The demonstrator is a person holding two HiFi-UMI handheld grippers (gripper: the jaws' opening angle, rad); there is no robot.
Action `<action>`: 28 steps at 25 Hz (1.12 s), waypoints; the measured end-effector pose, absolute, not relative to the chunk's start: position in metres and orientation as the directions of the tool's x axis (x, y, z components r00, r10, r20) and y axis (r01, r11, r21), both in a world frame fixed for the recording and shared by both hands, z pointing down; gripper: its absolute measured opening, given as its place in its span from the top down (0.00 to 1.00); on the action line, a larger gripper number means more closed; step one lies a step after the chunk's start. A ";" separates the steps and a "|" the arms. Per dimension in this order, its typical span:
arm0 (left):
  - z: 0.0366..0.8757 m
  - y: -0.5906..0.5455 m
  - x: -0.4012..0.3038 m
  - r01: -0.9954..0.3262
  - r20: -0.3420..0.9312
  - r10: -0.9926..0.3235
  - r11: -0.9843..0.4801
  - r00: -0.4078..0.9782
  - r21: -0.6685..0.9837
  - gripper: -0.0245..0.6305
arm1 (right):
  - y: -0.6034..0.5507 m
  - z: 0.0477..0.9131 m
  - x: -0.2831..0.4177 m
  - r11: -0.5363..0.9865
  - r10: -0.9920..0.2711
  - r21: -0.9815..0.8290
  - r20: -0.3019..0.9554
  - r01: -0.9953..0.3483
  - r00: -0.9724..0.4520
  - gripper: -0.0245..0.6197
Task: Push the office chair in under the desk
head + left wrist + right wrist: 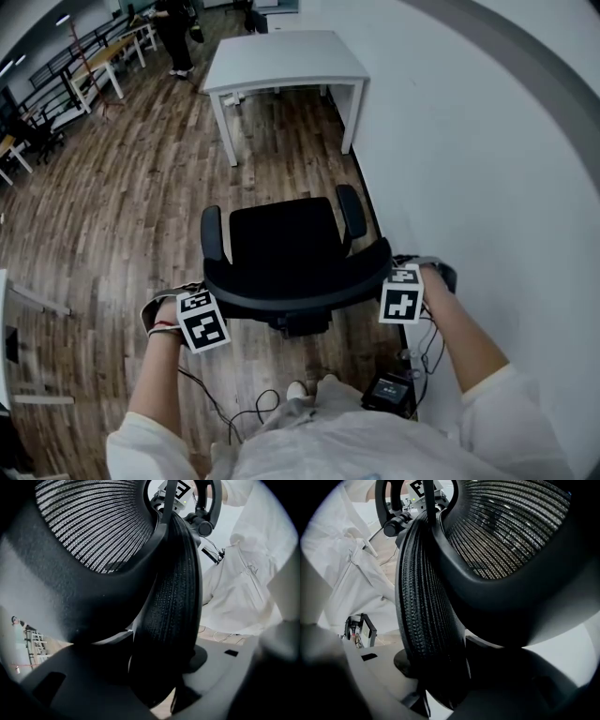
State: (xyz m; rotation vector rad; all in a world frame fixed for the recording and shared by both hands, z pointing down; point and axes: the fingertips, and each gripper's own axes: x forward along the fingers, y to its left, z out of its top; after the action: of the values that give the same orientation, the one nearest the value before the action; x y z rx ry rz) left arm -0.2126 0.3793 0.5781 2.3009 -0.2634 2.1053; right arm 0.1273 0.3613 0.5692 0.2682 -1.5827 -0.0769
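A black office chair stands on the wood floor, its seat facing the white desk farther ahead. The curved mesh backrest is nearest to me. My left gripper sits at the backrest's left end and my right gripper at its right end. In the left gripper view the backrest rim runs between the jaws of the left gripper, which are shut on it. The right gripper view shows the right gripper shut on the rim the same way. The fingertips are hidden behind the backrest in the head view.
A white wall runs close along the right of chair and desk. A black device with cables lies on the floor by my feet. Another white table edge is at the left. A person and benches are far back.
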 end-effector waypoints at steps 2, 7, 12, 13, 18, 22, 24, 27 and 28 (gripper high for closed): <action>0.579 0.376 -0.216 -0.134 0.991 -0.110 -0.986 0.078 -0.099 0.63 | 0.357 0.567 0.126 0.968 -0.221 0.219 0.975 -0.123 -0.007 0.63; 0.573 0.360 -0.217 -0.122 0.992 -0.101 -0.988 0.075 -0.091 0.63 | 0.343 0.564 0.122 0.971 -0.208 0.205 0.978 -0.127 -0.013 0.63; 0.576 0.351 -0.221 -0.120 0.993 -0.093 -0.989 0.072 -0.084 0.63 | 0.335 0.567 0.118 0.972 -0.201 0.198 0.979 -0.128 -0.011 0.63; 0.576 0.348 -0.220 -0.119 0.993 -0.091 -0.990 0.076 -0.082 0.63 | 0.332 0.567 0.118 0.972 -0.201 0.198 0.980 -0.127 -0.011 0.63; 0.578 0.335 -0.229 -0.120 0.994 -0.084 -0.990 0.065 -0.076 0.63 | 0.320 0.568 0.113 0.974 -0.193 0.191 0.981 -0.124 -0.005 0.63; 0.579 0.324 -0.228 -0.124 0.996 -0.073 -0.990 0.057 -0.066 0.63 | 0.307 0.568 0.115 0.975 -0.188 0.185 0.982 -0.122 -0.007 0.63; 0.577 0.318 -0.227 -0.121 0.995 -0.076 -0.990 0.063 -0.068 0.63 | 0.302 0.568 0.112 0.975 -0.186 0.183 0.983 -0.122 -0.009 0.63; 0.578 0.313 -0.231 -0.115 0.995 -0.075 -0.991 0.068 -0.067 0.63 | 0.299 0.568 0.109 0.976 -0.181 0.180 0.983 -0.125 -0.003 0.63; 0.578 0.312 -0.232 -0.113 0.995 -0.074 -0.991 0.069 -0.066 0.63 | 0.298 0.568 0.108 0.976 -0.181 0.179 0.984 -0.126 -0.003 0.63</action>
State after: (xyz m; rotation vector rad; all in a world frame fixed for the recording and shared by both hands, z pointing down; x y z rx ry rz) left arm -0.2321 0.3118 0.5779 2.2762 -0.1990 2.1148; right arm 0.1078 0.2985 0.5680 0.2417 -1.5779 -0.0436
